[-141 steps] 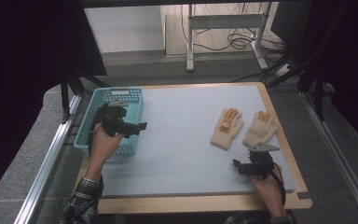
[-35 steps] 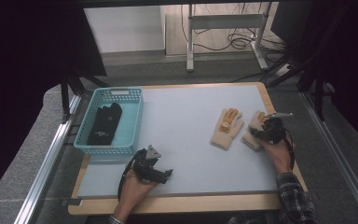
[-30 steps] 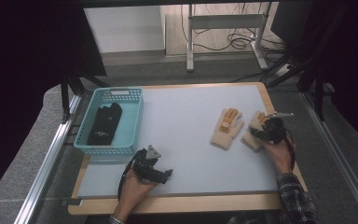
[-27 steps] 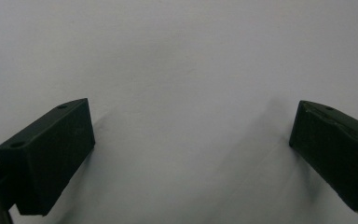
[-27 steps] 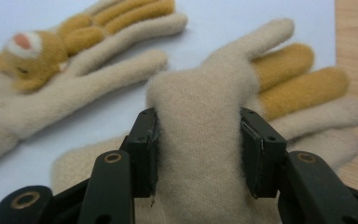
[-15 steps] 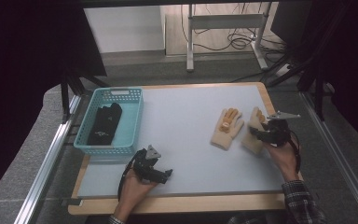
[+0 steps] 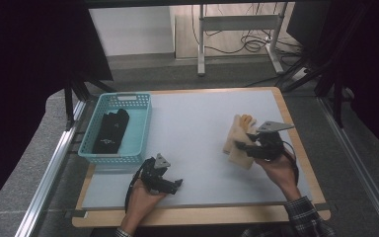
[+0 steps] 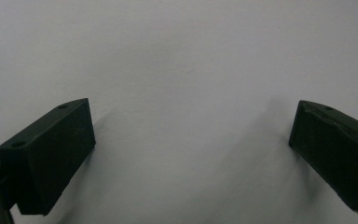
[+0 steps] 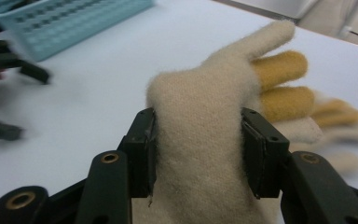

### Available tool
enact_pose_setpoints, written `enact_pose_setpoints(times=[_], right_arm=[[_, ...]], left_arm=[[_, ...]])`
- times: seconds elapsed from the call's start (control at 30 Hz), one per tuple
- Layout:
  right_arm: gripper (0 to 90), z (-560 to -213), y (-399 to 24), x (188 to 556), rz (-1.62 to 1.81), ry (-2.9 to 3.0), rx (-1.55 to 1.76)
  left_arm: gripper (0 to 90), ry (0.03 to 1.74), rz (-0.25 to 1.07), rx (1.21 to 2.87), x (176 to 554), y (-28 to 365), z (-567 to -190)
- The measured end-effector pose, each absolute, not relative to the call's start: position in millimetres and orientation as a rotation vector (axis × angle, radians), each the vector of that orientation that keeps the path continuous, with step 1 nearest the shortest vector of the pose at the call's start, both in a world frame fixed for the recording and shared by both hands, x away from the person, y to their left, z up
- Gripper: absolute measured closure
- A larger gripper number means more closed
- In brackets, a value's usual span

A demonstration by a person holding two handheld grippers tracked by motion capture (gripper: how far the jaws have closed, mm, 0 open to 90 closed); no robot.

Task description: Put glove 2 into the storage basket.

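White counter (image 7: 197, 148) held a teal basket (image 7: 123, 101); well away from it, the right tool (image 7: 249, 148) pinched a cream glove (image 9: 200, 140) across its width, while the nearer left tool (image 7: 170, 185) stood spread, empty.

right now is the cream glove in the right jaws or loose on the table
In the jaws: the right gripper is shut on the cream glove, both pads pressing its sides.

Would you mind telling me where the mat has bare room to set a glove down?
The widest free patch lies mid-mat, between the blue basket and the cream glove held by the right gripper. The far strip of the mat is bare too. It is crowded around the second glove and near the left gripper.
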State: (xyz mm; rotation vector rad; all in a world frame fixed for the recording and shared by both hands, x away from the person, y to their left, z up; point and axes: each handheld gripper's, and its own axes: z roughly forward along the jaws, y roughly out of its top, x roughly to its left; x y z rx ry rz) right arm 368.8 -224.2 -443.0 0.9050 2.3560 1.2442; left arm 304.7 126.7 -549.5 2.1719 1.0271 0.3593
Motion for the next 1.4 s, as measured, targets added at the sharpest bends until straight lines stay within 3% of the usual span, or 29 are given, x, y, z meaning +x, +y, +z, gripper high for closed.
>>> enact_pose_setpoints(times=[0.4,0.57,0.73,1.4], right_arm=[[48.6,-491.8,-142.1,362.0,1.184,2.566,0.737],[35.3,-506.0,-133.4,359.6,1.223,2.604,0.773],[31.1,-492.5,-146.1,367.4,1.266,2.53,0.82],[35.3,-498.8,-231.3,422.8,1.008,2.259,1.138]], left_arm=[[0.3,1.023,0.359,2.177,304.8,127.1,-549.3],[0.3,1.023,0.359,2.178,304.8,127.2,-549.2],[0.3,1.021,0.359,2.181,304.9,127.4,-549.1],[0.3,1.023,0.356,2.181,304.8,127.3,-549.2]])
